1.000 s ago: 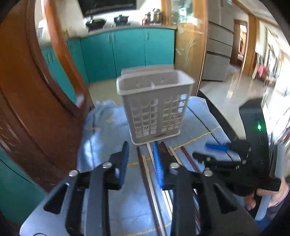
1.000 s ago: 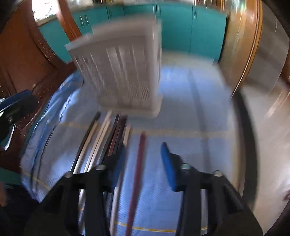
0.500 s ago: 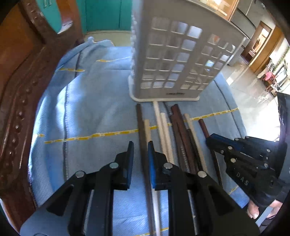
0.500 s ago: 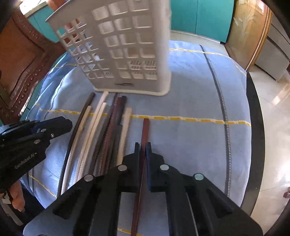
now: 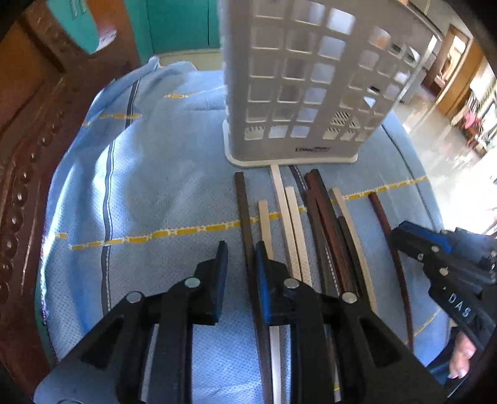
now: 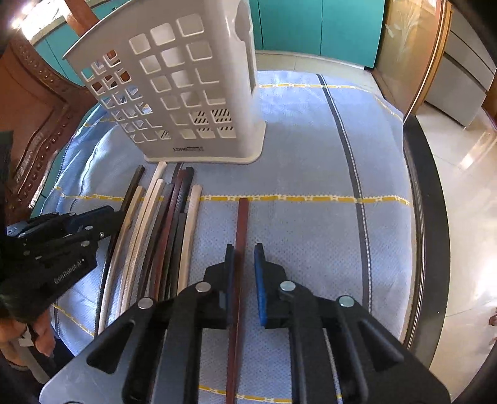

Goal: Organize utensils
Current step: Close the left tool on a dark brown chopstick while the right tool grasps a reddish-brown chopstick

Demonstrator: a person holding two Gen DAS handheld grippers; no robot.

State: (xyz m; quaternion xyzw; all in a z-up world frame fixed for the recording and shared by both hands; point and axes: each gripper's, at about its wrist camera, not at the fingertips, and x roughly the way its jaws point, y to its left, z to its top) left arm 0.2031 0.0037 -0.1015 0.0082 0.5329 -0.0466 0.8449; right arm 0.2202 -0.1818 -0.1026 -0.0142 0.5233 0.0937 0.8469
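**Mia:** Blue cloth (image 6: 310,149) with yellow lines covered the bench, and green cupboards (image 6: 310,28) stood behind it. Why did the white basket (image 6: 186,93) stand up at the far end?

**Ben:** It had holes in its sides and an open top, so I think the sticks were meant to go in there, standing up. It was set just past their tips, so the trip would be short.

**Mia:** Where were the chopsticks (image 5: 298,223)?

**Ben:** They lay flat on the cloth, side by side, pointing at the basket. Some were pale and some were dark. One red-brown chopstick (image 6: 241,223) lay a bit apart, on the right.

**Mia:** What did the right tongs (image 6: 242,258) do?

**Ben:** They were a little apart, one finger on each side of that lone stick. It touched the left finger, but nothing pinched it yet.

**Mia:** And the left tongs (image 5: 240,258)?

**Ben:** Also apart. The dark chopstick (image 5: 243,217) at the left edge ran through the gap, close to the right finger. Edge sticks looked easiest to pick.
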